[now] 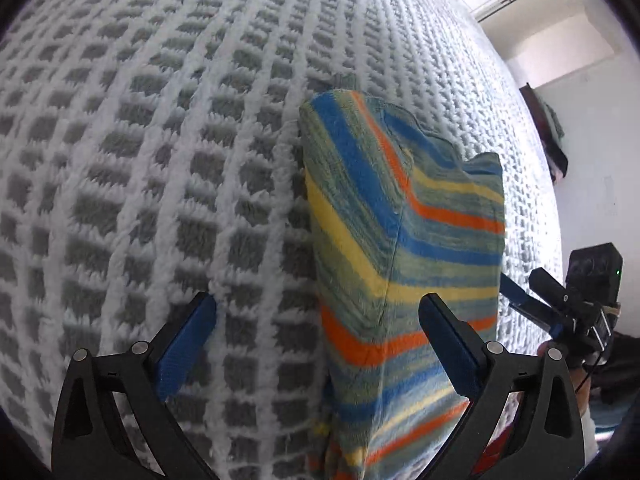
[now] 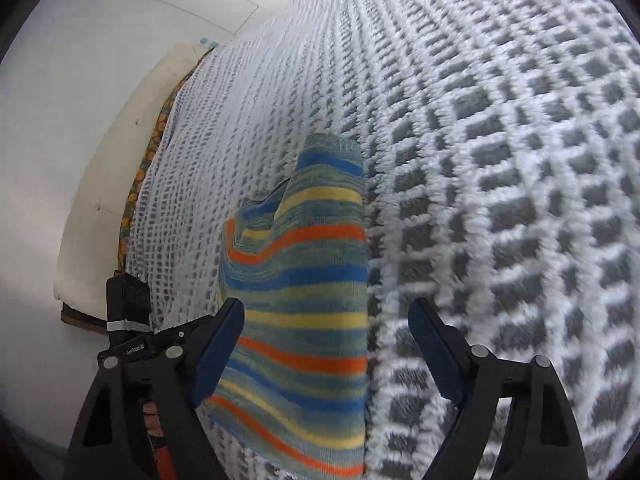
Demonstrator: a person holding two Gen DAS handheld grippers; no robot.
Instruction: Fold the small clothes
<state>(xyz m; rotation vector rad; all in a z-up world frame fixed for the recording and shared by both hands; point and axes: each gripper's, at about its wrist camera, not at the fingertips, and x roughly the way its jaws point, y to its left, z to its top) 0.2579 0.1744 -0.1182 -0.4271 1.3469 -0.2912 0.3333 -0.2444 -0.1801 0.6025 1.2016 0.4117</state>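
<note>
A small striped garment (image 1: 400, 240) in blue, yellow, orange and green lies folded into a narrow strip on the white-and-grey waffle blanket (image 1: 160, 160). My left gripper (image 1: 320, 320) hovers open over its near end, with the right-hand finger (image 1: 448, 340) above the cloth and the other finger above the bare blanket. In the right wrist view the same garment (image 2: 304, 280) runs away from me. My right gripper (image 2: 326, 316) is open above it, its left finger (image 2: 220, 340) over the cloth's edge. Neither gripper's pads press on the fabric. The right gripper (image 1: 520, 284) also shows at the left wrist view's right edge.
The blanket (image 2: 480, 160) covers a wide bed. An orange-patterned sheet edge (image 2: 140, 184) and a cream mattress side (image 2: 100, 200) run along the bed's left border by a white wall. A dark object (image 1: 552, 136) hangs on the wall beyond the bed's right side.
</note>
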